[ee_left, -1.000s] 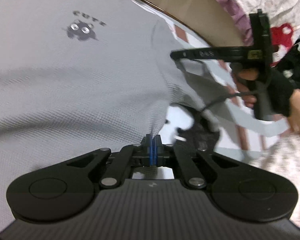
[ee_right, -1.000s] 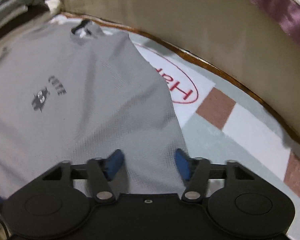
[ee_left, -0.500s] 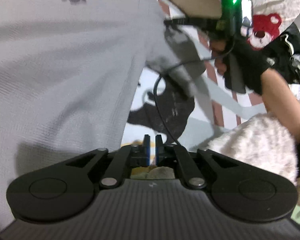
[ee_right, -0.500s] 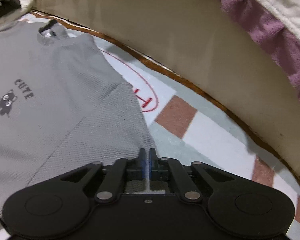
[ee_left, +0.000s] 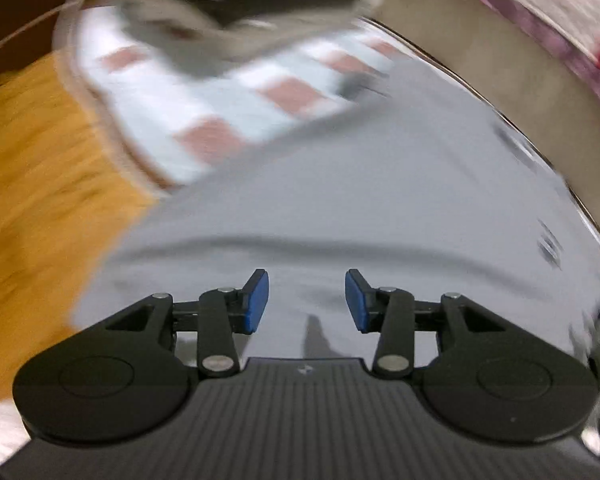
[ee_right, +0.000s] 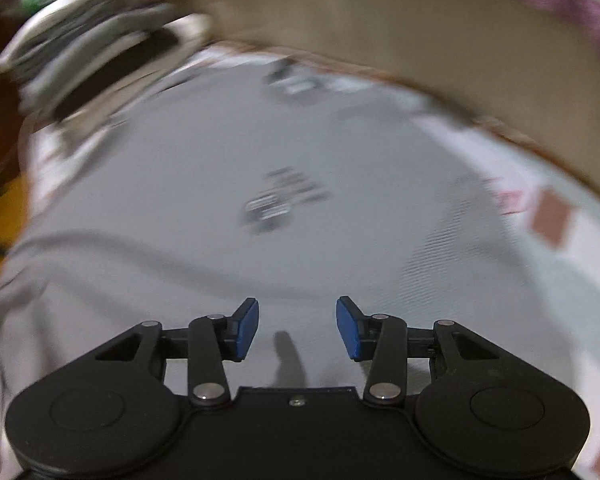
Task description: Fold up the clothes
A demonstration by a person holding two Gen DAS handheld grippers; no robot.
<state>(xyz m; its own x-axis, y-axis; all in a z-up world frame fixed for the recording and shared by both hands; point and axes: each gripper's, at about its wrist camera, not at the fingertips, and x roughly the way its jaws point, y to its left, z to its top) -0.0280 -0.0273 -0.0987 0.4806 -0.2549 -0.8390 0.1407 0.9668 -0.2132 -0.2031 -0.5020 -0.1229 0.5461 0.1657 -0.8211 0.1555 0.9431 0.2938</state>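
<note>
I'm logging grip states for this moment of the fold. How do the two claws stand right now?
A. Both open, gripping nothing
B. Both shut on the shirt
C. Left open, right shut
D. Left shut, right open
A: the left claw and right claw each show blue pads spread wide apart, with only the grey shirt visible through the gap.
</note>
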